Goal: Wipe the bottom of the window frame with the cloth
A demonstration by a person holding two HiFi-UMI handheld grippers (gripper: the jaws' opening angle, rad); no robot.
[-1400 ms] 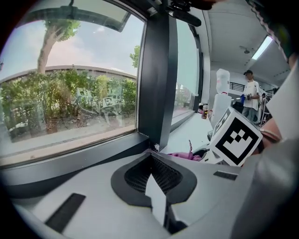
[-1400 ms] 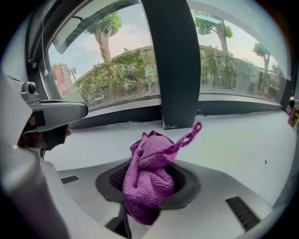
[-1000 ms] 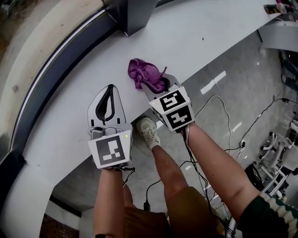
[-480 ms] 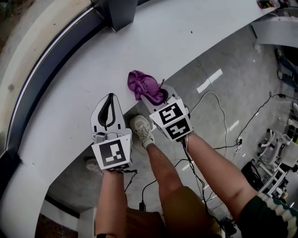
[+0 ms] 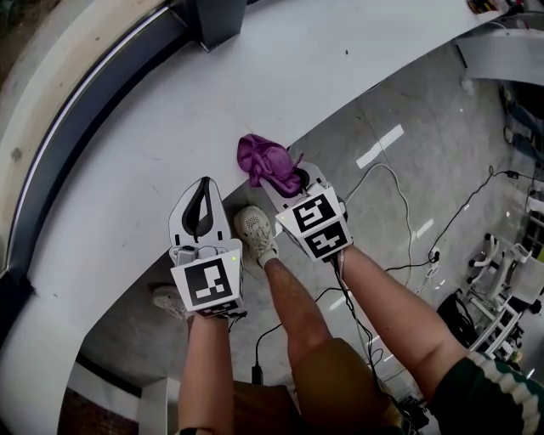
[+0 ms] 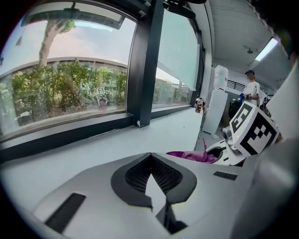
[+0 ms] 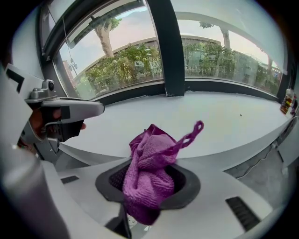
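Observation:
A crumpled purple cloth [image 5: 265,160] [image 7: 148,161] is pinched in my right gripper [image 5: 289,176] [image 7: 149,182], which is shut on it over the near edge of the white sill [image 5: 255,76]. A loop of the cloth sticks up to the right. My left gripper [image 5: 202,189] [image 6: 150,161] is over the sill to the left, shut with nothing in it. The dark bottom rail of the window frame [image 5: 81,123] [image 6: 70,135] [image 7: 135,93] runs along the sill's far side, well beyond both grippers.
A dark upright window post [image 5: 217,21] [image 6: 147,65] [image 7: 170,51] stands on the sill. Below the sill's edge are the person's leg and shoe [image 5: 253,231], with cables [image 5: 399,204] on the grey floor. A person [image 6: 252,88] stands far off to the right.
Both grippers have drawn back a little toward the sill's near edge, the cloth still in the right one. The person's feet have shifted.

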